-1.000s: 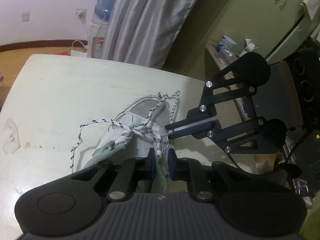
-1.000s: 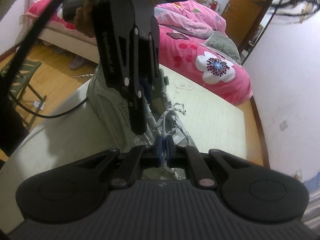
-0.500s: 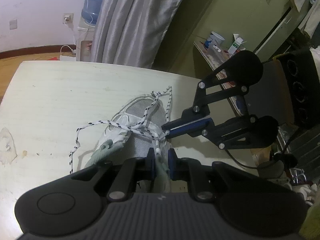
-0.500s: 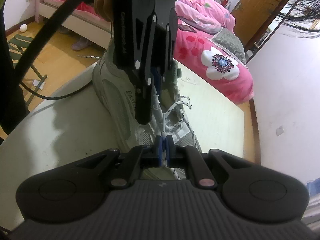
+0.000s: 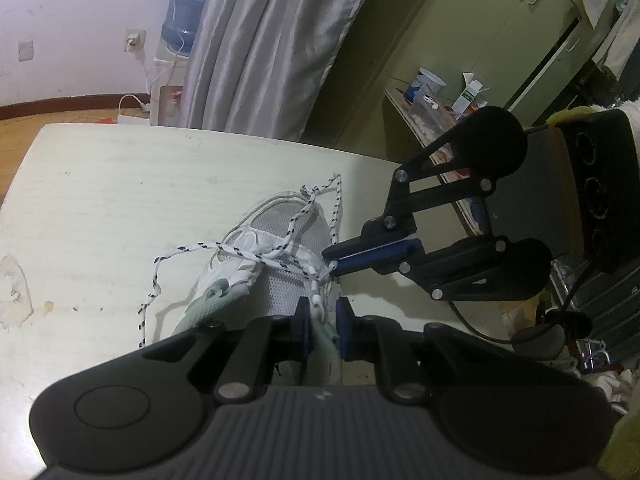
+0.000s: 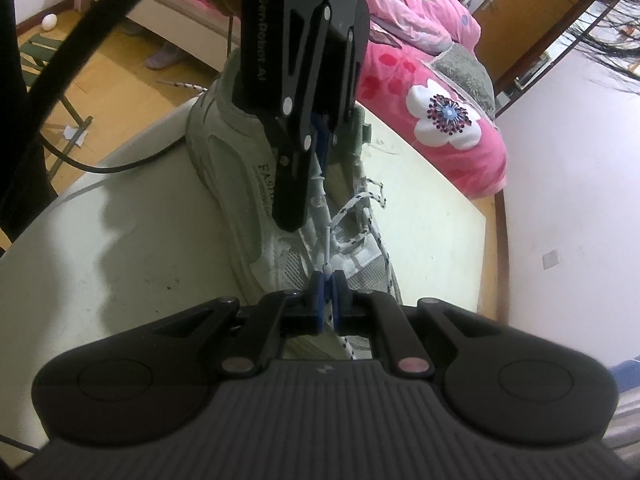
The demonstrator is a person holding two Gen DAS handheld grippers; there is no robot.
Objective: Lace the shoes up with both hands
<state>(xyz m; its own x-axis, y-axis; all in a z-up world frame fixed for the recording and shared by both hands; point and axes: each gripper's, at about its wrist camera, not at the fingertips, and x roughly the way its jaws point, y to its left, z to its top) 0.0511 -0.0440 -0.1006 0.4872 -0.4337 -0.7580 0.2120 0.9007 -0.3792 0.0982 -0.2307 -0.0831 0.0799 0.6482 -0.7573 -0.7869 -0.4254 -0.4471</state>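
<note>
From my left wrist feed: shoe (image 5: 276, 264) lies on the tabletop (image 5: 120, 200) near its right edge, toe toward the far edge. Lace (image 5: 248, 254) crosses over the shoe; one end trails onto the tabletop on the shoe's left. Left gripper (image 5: 320, 320) sits at the shoe's tongue (image 5: 324, 344), jaws either side of it. Right gripper (image 5: 330, 264) comes in from the right edge, tip at the lace. Curtain (image 5: 260, 48) hangs behind the far edge; shelf (image 5: 424, 120) stands beyond the right edge.
</note>
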